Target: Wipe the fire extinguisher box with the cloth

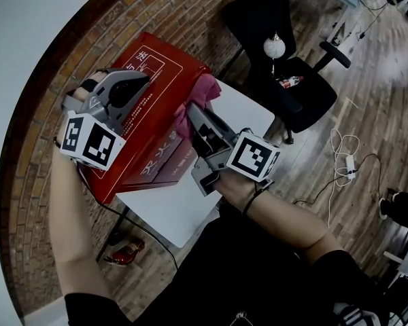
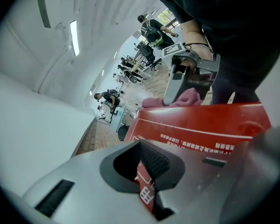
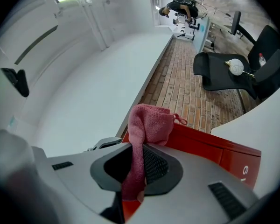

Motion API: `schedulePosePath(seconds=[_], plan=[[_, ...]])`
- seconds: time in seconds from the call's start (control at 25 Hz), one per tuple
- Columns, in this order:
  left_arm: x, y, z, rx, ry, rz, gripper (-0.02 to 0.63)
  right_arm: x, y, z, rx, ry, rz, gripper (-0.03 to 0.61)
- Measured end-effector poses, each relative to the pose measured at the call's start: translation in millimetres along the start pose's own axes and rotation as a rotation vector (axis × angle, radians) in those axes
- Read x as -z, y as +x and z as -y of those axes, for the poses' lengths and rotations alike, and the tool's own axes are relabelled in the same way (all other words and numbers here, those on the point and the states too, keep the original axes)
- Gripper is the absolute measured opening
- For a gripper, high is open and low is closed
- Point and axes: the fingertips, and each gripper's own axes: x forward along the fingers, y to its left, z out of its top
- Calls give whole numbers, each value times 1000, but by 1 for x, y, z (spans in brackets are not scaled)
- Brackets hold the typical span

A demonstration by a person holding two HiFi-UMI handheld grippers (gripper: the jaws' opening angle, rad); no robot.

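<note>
Pink cloth, pinched in the right gripper fingers, touches the red fire extinguisher box for wiping; the left gripper, fingers pressed together, seemingly braces it.

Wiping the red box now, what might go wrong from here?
The right gripper pinches only a narrow fold of the cloth, so dragging it along the box edge may pull it free. The left gripper is shut over the box, not gripping it, so a hard push might slide the box on the table.
</note>
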Motion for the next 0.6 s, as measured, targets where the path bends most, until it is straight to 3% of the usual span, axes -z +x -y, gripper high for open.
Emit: schedulePosePath(seconds=[0.28, 0.6], plan=[[1, 1, 0, 3, -3, 1, 18, -2, 3, 6, -23, -8, 6, 64], [2, 1, 0, 1, -7, -4, 18, 5, -2, 44, 62, 38, 3, 64]])
